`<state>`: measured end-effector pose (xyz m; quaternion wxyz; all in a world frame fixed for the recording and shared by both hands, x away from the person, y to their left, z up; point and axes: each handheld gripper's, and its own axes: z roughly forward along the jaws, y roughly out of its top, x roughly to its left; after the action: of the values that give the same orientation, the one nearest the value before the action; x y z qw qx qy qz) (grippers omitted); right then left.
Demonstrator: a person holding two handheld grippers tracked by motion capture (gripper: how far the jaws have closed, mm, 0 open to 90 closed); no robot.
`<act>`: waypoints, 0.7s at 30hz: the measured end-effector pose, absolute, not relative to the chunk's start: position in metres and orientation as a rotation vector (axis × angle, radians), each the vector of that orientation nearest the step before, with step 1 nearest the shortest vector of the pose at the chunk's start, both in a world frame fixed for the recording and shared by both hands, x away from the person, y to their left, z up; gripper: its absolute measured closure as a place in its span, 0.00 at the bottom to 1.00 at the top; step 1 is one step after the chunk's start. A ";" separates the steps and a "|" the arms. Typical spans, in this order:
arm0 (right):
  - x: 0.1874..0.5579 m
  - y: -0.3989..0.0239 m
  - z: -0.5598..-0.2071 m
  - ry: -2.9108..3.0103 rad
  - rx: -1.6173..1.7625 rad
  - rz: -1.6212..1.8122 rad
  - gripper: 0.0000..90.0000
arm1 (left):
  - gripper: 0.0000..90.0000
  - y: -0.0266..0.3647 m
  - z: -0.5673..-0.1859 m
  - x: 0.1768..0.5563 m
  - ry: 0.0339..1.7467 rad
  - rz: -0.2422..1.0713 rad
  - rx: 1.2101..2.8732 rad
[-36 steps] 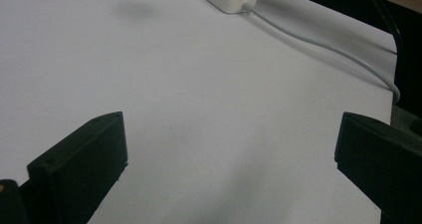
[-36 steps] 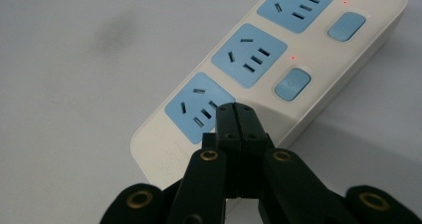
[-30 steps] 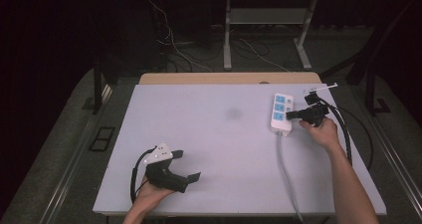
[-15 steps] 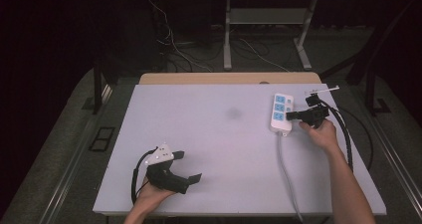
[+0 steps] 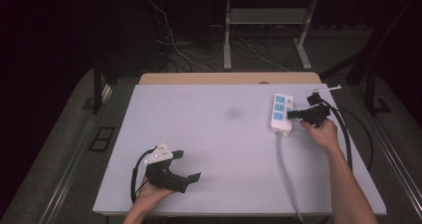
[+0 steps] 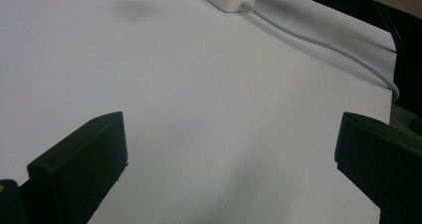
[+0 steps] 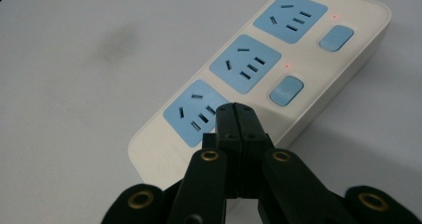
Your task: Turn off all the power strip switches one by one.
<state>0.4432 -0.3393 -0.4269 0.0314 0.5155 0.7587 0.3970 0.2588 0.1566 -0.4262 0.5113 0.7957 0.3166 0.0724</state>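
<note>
Power strip (image 5: pixel 280 113) at the tabletop's (image 5: pixel 214 149) 2 o'clock could skid if the clenched, empty right tool (image 7: pixel 235 115) presses its nearest switch off-center.

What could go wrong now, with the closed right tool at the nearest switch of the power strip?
The shut right tool covers the nearest switch of the power strip; pressing off-centre could slide into the blue socket beside it. The strip lies loose on the table, so a hard push may shift it. Two red lamps glow, so it seems live.
</note>
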 end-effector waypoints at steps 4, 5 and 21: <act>0.443 -0.342 -0.427 2.344 1.598 1.226 1.00 | 0.00 0.157 -0.426 0.260 0.764 0.174 1.914; 0.443 -0.342 -0.427 2.342 1.599 1.228 1.00 | 0.00 0.157 -0.427 0.260 0.765 0.173 1.915; 0.448 -0.346 -0.412 2.367 1.580 1.185 1.00 | 0.00 0.157 -0.426 0.259 0.764 0.174 1.915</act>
<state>0.4482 -0.3457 -0.4116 0.0295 0.5124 0.7674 0.3842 0.2594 0.1570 -0.4264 0.5110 0.7956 0.3174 0.0721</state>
